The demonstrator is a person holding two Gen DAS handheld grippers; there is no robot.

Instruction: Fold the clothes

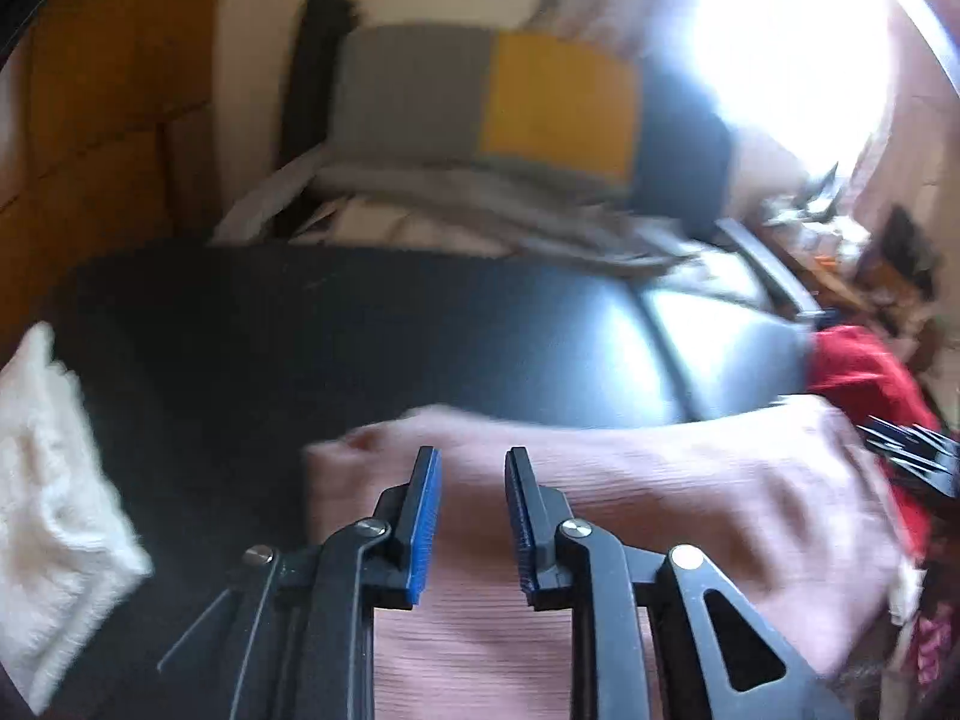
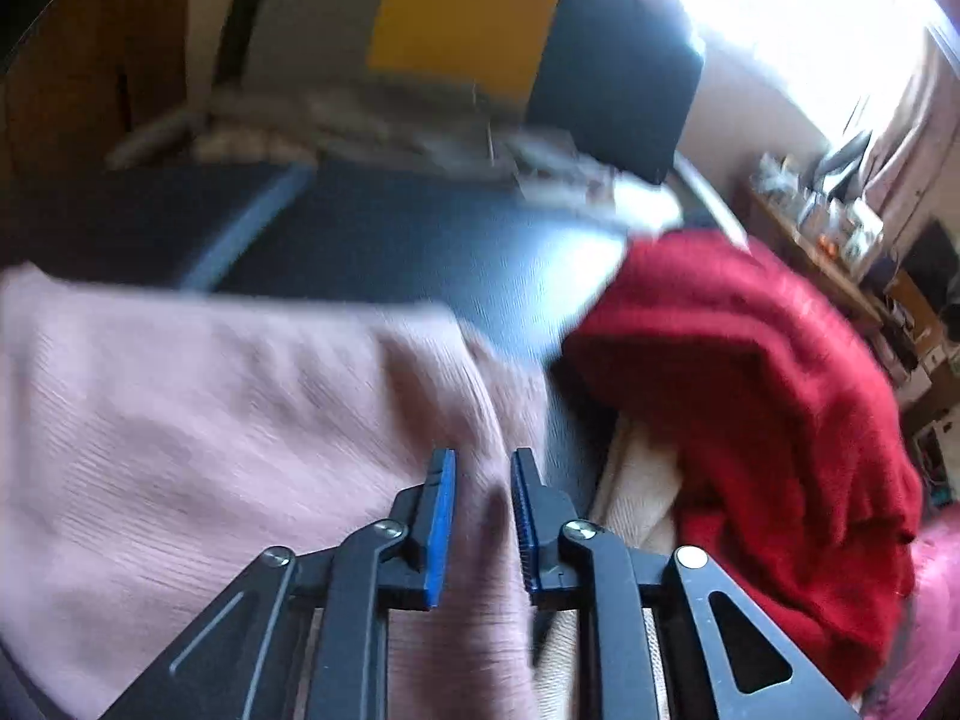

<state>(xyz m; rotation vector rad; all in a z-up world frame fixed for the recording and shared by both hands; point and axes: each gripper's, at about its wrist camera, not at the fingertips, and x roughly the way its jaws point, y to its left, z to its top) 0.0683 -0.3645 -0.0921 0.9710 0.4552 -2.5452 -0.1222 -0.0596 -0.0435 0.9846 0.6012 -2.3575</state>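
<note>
Both tools stand narrowly parted with nothing pinched: the left tool (image 1: pixel 473 519) hangs over the pink garment (image 1: pixel 660 480), the right tool (image 2: pixel 483 525) at its edge. It lies partly folded on the dark counter (image 1: pixel 360 324). A red sweater (image 2: pixel 750 372) waits unfolded, so much remains, I judge.

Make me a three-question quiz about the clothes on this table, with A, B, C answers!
1. Where is the red garment? A left of the pink garment B right of it C under it
2. What colour is the table? A black B white C green
3. The left gripper is A shut tight B open above pink cloth C holding a sock

Answers: B, red lies right of pink in the right wrist view; A, bare tabletop looks black; B, a gap shows between its blue pads.
</note>
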